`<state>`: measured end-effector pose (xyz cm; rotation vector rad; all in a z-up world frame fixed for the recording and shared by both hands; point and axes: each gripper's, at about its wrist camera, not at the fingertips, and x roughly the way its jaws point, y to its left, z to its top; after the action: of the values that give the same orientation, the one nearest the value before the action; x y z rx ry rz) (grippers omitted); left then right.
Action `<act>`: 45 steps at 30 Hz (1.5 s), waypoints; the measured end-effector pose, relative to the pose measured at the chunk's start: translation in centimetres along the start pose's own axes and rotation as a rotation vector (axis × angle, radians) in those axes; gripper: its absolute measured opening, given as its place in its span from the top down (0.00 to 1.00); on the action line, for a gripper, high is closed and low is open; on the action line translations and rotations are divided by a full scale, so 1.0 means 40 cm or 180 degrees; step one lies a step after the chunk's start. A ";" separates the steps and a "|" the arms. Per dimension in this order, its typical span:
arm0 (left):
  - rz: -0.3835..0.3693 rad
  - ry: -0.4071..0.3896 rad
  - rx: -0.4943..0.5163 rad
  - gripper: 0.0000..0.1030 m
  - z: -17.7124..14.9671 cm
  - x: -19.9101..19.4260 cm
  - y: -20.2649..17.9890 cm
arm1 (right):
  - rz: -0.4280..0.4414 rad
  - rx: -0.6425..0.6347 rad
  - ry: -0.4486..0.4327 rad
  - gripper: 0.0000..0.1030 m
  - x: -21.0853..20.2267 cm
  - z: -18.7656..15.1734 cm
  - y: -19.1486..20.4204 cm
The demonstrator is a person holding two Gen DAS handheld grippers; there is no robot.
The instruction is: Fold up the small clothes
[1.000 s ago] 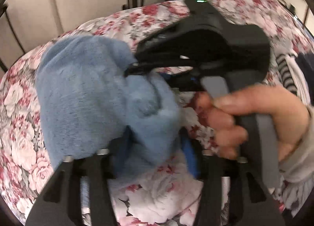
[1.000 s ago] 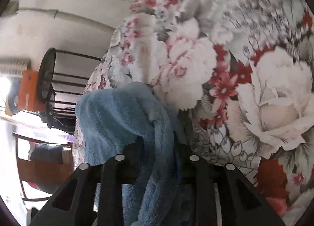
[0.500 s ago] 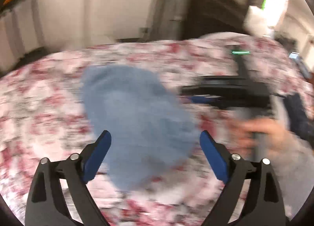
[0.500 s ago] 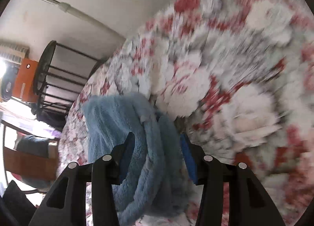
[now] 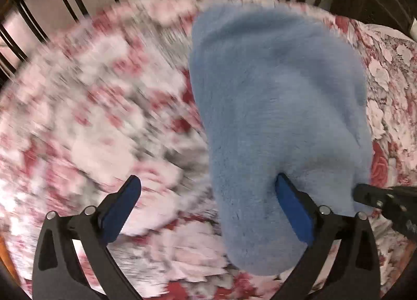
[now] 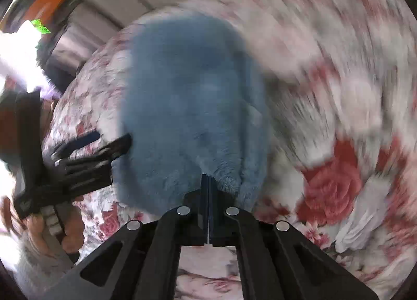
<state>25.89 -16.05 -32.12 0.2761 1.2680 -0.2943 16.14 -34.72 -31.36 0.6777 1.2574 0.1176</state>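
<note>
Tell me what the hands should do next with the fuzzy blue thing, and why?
Probably lower the fuzzy blue garment and lay it flat on the flowery bedspread. The right gripper has its jaws shut on the garment's near edge, while the left gripper is wide open and holds nothing. The garment looks bunched, so it likely needs spreading before any fold.

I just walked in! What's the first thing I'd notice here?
A big fluffy blue cloth lies in the middle on a bedspread with red and pink roses. The right gripper is pinched shut on its near edge, while the left gripper is open beside it.
</note>
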 end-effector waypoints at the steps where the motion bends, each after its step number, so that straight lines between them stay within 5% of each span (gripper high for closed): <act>1: -0.0075 0.0028 -0.0104 0.04 0.000 0.012 0.010 | 0.0081 0.0059 0.0001 1.00 0.000 0.001 -0.012; 7: -0.0168 -0.0019 -0.0223 0.04 0.007 -0.014 0.035 | 0.0164 0.0077 -0.0005 1.00 -0.032 0.029 0.025; 14: -0.0379 -0.0369 -0.0180 0.06 0.014 -0.134 0.037 | 0.0323 -0.0061 -0.0604 0.94 -0.119 0.106 0.117; 18: -0.0413 -0.0334 0.0014 0.06 0.003 -0.133 0.000 | 0.0394 0.0021 -0.0773 0.94 -0.103 0.168 0.146; 22: -0.0469 -0.0069 0.0115 0.05 -0.019 -0.072 -0.025 | 0.0408 0.0032 -0.0697 0.94 -0.035 0.209 0.162; 26: -0.0427 0.0177 0.0118 0.04 -0.029 0.011 -0.027 | 0.0003 0.0159 -0.0489 1.00 0.062 0.229 0.112; 28: -0.0513 0.0234 0.0067 0.04 -0.027 0.028 -0.019 | 0.0171 0.0386 -0.0439 1.00 0.093 0.231 0.055; 45: -0.0412 -0.0033 0.0114 0.04 -0.016 -0.042 -0.026 | 0.0283 0.0170 -0.0543 0.94 -0.020 0.193 0.119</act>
<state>24.49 -16.69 -30.71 0.2231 1.2735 -0.4289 24.15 -34.39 -27.08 0.7738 1.0703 0.0975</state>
